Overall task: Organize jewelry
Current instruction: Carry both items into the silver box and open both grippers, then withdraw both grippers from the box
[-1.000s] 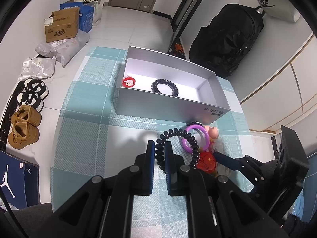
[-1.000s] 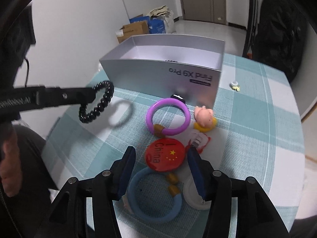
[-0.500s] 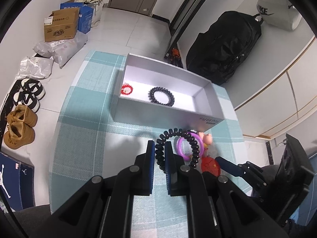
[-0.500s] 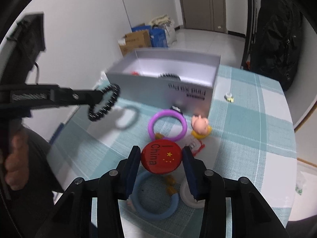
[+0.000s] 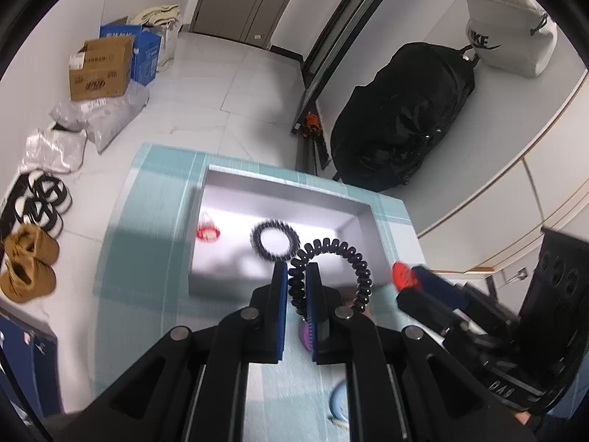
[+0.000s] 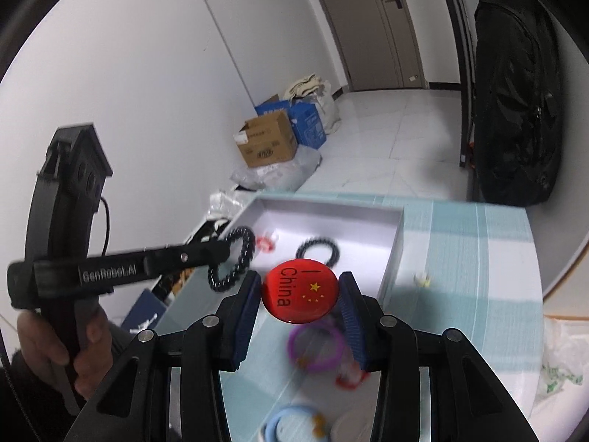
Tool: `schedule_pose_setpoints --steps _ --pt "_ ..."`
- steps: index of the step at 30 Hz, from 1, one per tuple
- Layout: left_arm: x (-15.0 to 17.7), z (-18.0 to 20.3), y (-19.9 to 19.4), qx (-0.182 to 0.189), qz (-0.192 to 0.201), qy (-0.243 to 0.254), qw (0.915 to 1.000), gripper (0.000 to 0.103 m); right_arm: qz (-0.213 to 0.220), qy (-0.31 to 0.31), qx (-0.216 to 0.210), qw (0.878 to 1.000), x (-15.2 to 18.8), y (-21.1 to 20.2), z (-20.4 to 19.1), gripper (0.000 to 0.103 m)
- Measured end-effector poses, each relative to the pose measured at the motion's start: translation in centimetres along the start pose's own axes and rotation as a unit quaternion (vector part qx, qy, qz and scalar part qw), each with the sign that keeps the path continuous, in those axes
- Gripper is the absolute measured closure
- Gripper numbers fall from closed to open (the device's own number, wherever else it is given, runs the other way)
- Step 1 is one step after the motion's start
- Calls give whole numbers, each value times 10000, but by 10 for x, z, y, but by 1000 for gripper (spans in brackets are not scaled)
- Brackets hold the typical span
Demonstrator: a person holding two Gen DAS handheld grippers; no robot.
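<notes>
My left gripper (image 5: 296, 276) is shut on a black spiral hair tie (image 5: 340, 258) and holds it above the near edge of the grey open box (image 5: 279, 184). In the right wrist view the hair tie (image 6: 232, 261) hangs over the box's left side. My right gripper (image 6: 300, 294) is shut on a round red China badge (image 6: 300, 294), raised in front of the box (image 6: 331, 208). Inside the box lie another black hair tie (image 5: 274, 239) and a small red piece (image 5: 208, 232).
On the teal checked tablecloth (image 6: 460, 258) below lie a purple ring (image 6: 316, 346), a blue ring (image 6: 291, 427), a small red item (image 6: 348, 377) and a small yellow-white piece (image 6: 421, 278). A black backpack (image 5: 401, 118), cardboard boxes (image 5: 99, 68) and shoes (image 5: 25, 265) sit on the floor.
My right gripper closed on the red badge and lifted it off the table toward the box. My left gripper rose and carried the black hair tie forward to the box.
</notes>
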State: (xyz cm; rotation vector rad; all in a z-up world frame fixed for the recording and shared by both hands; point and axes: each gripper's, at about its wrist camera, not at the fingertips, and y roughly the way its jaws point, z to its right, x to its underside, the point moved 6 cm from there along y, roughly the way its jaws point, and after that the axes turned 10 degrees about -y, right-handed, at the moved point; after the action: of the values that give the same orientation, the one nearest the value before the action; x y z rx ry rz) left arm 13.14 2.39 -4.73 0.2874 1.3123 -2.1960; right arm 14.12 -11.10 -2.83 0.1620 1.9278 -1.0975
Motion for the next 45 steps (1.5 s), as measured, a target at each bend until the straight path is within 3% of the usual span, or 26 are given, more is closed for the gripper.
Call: schedule_pose_setpoints --steps 9,26,28,30,32,38,41,45 --pt "-33 -1 27 -71 -15 199 9998 98 -1 -23 -141 9999 -32 35 19 61" --pt "-33 -12 54 -40 -448 58 9990 97 -249 155 -443 9986 -22 76 41 61" --pt "-32 -13 58 -54 -558 28 9984 96 -236 78 -417 9988 -24 74 38 60" --pt "-30 -13 60 59 -651 -67 9978 87 -191 -5 -418 9989 -25 70 36 59" --pt "-30 -14 58 155 -619 -157 9978 84 -131 -43 -408 9991 -25 65 35 52" --pt "-28 -8 39 166 -343 -40 9993 77 97 170 -188 9996 -25 39 46 41" --pt "-24 -4 27 180 -193 -12 9997 67 234 293 -68 9993 -22 22 51 37" --pt "-15 1 12 163 -34 25 9999 67 394 332 15 9987 -22 1 52 35"
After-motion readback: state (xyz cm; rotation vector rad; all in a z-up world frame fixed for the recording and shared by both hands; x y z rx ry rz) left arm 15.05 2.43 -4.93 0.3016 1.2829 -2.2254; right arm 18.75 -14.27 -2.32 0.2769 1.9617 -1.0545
